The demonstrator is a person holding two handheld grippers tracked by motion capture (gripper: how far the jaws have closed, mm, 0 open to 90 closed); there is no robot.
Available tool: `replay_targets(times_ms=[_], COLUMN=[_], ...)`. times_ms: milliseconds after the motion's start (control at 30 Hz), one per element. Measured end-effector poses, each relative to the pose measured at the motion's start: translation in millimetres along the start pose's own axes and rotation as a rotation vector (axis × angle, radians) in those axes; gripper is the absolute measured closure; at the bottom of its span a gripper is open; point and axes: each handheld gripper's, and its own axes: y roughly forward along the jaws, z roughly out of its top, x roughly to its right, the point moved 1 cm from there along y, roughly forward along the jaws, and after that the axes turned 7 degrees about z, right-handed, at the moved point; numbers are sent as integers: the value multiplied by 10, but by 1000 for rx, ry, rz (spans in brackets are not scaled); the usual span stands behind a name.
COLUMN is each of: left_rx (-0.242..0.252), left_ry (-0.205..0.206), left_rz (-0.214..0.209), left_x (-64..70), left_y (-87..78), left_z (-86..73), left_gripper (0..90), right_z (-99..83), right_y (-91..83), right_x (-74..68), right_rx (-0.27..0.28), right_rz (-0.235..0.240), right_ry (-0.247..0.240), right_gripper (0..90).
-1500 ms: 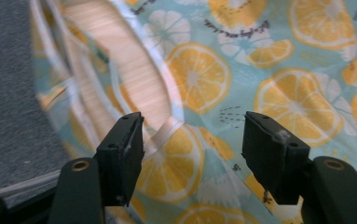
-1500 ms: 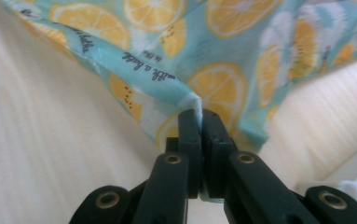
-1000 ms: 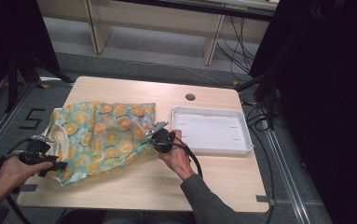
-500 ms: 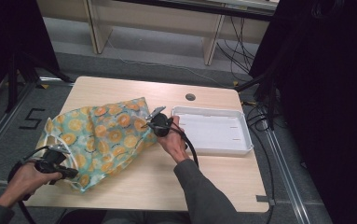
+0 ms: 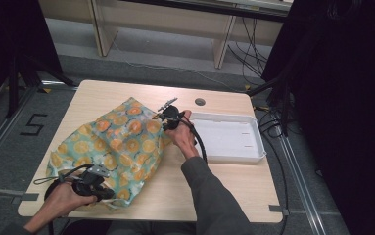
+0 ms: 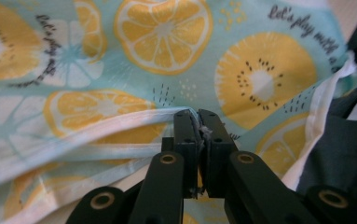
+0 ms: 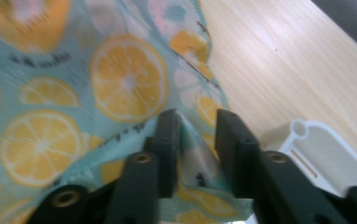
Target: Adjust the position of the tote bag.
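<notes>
Cloth (image 5: 114,147) with a citrus print is spread at centre-left of the table (image 5: 234,183); its white hem is pinched by the left claw (image 6: 198,122), while the right claw (image 7: 195,122) is held spread around a fold.

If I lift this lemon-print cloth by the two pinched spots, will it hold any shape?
Probably not: the teal lemon-print cloth lies rumpled and folded, so it should sag between the left gripper and the right gripper. It looks thin and light. The right jaws stand apart, so that corner may slip.
</notes>
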Motion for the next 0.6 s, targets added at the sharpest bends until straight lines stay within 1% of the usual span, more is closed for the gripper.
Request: replay_targets(times_ms=[33, 67, 100, 133, 167, 200, 233, 267, 300, 333, 367, 400, 433, 467, 500, 533, 567, 600], left_rx=[-3, 18, 16, 1, 4, -4, 1, 20, 16, 17, 22, 42, 31, 54, 43, 42, 39, 65], left_ry=[11, -4, -4, 29, 19, 31, 25, 8, 25, 25, 44, 26, 46, 36, 53, 50, 50, 30], left_rz=[-3, -11, -14, -18, -17, -15, -17, -18, -19, -27, -28, -38, -39, -44, -53, -72, -84, -94], left_x=[37, 75, 119, 130, 156, 167, 190, 234, 247, 297, 317, 372, 392, 440, 451, 480, 487, 492], left_y=[17, 46, 74, 86, 103, 115, 133, 157, 162, 182, 198, 231, 241, 269, 273, 278, 262, 193], left_z=[27, 47, 77, 103, 118, 144, 169, 203, 226, 263, 287, 317, 348, 385, 404, 428, 442, 456], left_gripper=[865, 865, 865, 864, 862, 862, 862, 863, 863, 863, 862, 861, 859, 856, 848, 829, 768, 709], right_z=[-16, -30, -42, -69, -96, -124, -164, -214, -287, -334, -414, -464, -526, -586, -655, -698, -747, -780], right_y=[-65, -131, -189, -280, -365, -433, -514, -586, -667, -716, -775, -793, -815, -822, -818, -800, -784, -781], right_x=[5, 12, 23, 46, 40, 46, 37, 31, -13, -37, -84, -115, -152, -179, -220, -232, -249, -268], right_rx=[8, 27, 36, 60, 77, 85, 101, 119, 136, 133, 145, 160, 170, 170, 170, 168, 143, 127], right_rz=[6, 4, 7, 16, 18, 17, 18, 18, 24, 27, 23, 19, 16, 23, 41, 38, 44, 49], right_ry=[17, 36, 41, 39, 68, 68, 74, 72, 91, 101, 130, 138, 160, 161, 178, 175, 167, 177], right_gripper=[612, 576, 557, 535, 515, 502, 481, 475, 470, 467, 449, 440, 428, 426, 428, 428, 427, 426])
